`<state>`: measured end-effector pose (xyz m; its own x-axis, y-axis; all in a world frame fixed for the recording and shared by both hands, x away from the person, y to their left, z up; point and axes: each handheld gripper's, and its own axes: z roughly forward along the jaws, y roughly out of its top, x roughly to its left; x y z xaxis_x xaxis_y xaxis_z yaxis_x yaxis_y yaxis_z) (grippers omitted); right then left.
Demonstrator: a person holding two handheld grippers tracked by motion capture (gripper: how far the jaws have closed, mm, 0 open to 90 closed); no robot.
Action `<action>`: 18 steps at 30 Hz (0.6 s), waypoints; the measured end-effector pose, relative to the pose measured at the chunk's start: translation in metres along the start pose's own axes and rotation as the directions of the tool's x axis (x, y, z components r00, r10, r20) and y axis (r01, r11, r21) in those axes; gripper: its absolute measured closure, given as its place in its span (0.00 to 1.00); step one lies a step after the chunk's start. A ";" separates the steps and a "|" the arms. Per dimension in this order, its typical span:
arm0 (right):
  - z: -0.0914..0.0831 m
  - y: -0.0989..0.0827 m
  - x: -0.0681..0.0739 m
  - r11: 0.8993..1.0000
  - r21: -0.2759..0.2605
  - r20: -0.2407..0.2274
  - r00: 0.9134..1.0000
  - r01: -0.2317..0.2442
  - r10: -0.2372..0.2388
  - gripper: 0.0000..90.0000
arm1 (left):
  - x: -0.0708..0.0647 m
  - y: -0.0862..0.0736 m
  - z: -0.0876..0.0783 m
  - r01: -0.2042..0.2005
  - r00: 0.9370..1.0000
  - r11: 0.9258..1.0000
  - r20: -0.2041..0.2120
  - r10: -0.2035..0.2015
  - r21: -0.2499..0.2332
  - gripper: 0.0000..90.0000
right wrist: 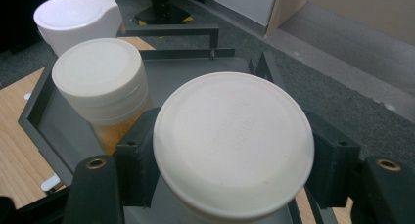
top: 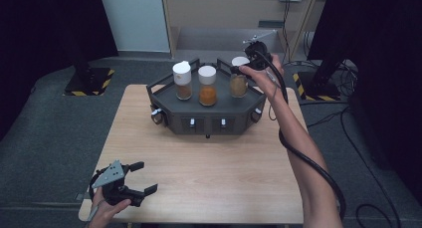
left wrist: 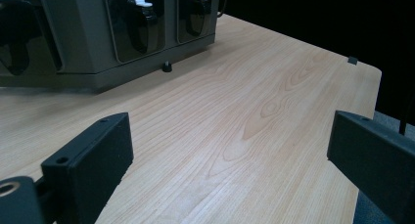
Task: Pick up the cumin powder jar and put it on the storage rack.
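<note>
Right gripper (top: 242, 68) clamps the white-lidded jar (right wrist: 234, 143) at the rack's (top: 164, 96) right corner, apparently under the lid. Left gripper (top: 142, 177) jaws spread, empty, near the table's (top: 209, 173) front-left corner.

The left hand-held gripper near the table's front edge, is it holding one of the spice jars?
No, the left hand-held gripper hovers with its jaws wide apart over bare wooden table, with nothing between them.

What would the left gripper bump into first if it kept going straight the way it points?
Likely nothing soon: the left gripper, fingers open, points over bare light wooden table. The dark grey angular rack sits off to one side, though depth is unclear.
</note>
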<state>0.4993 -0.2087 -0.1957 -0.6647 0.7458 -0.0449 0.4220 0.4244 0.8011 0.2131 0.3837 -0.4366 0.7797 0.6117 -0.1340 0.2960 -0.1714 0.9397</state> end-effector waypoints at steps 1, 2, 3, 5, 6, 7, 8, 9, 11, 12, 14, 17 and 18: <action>0.001 -0.001 0.000 1.000 0.000 -0.001 1.000 -0.002 0.002 0.38 | 0.000 0.000 0.000 0.001 1.000 1.000 0.000 -0.001 -0.001 0.02; 0.003 -0.001 0.000 1.000 0.003 -0.002 1.000 -0.004 0.004 0.38 | 0.000 0.000 0.000 0.003 1.000 1.000 -0.001 -0.003 -0.002 0.03; 0.005 -0.001 -0.001 1.000 0.006 -0.004 1.000 -0.003 0.003 0.38 | 0.000 0.000 0.000 0.003 1.000 1.000 -0.001 -0.003 -0.001 0.03; 0.009 -0.001 -0.001 1.000 0.011 -0.006 1.000 -0.005 0.005 0.38 | 0.000 0.000 0.000 0.004 1.000 1.000 -0.004 -0.004 0.004 0.03; 0.010 -0.001 -0.001 1.000 0.015 -0.007 1.000 -0.003 0.003 0.38 | 0.000 0.000 0.000 0.004 1.000 1.000 -0.004 -0.004 0.004 0.03; 0.011 -0.001 0.000 1.000 0.018 -0.007 1.000 -0.003 0.003 0.38 | 0.000 0.000 0.000 0.005 1.000 1.000 -0.004 -0.005 0.003 0.03; 0.013 -0.002 0.000 1.000 0.019 -0.008 1.000 -0.001 0.001 0.38 | 0.000 0.000 0.000 0.005 1.000 1.000 -0.004 -0.005 0.003 0.03; 0.014 -0.002 0.000 1.000 0.021 -0.010 1.000 0.000 0.000 0.38 | 0.000 0.000 0.000 0.005 1.000 1.000 -0.005 -0.005 0.004 0.03; 0.016 -0.003 0.000 1.000 0.021 -0.013 1.000 -0.003 0.004 0.38 | 0.000 0.000 0.000 0.005 1.000 1.000 -0.004 -0.005 0.003 0.03; 0.016 -0.003 0.000 1.000 0.024 -0.014 1.000 -0.003 0.003 0.38 | 0.000 0.000 0.000 0.005 1.000 1.000 -0.004 -0.005 0.003 0.03; 0.018 -0.003 0.001 0.999 0.032 -0.015 1.000 0.000 0.001 0.38 | 0.000 0.000 0.000 0.005 1.000 1.000 -0.003 -0.005 0.003 0.03; 0.021 -0.004 0.001 0.999 0.037 -0.014 1.000 0.001 0.000 0.38 | 0.000 0.000 0.000 0.003 1.000 1.000 -0.002 -0.003 0.003 0.03; 0.022 -0.005 0.001 0.999 0.040 -0.015 1.000 -0.001 0.002 0.38 | 0.000 0.000 0.000 0.003 1.000 1.000 -0.003 -0.003 0.004 0.03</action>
<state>0.5102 -0.1992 -0.2124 -0.6734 0.7385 -0.0343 0.4472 0.4438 0.7765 0.2133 0.3835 -0.4365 0.7774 0.6142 -0.1357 0.3001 -0.1725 0.9382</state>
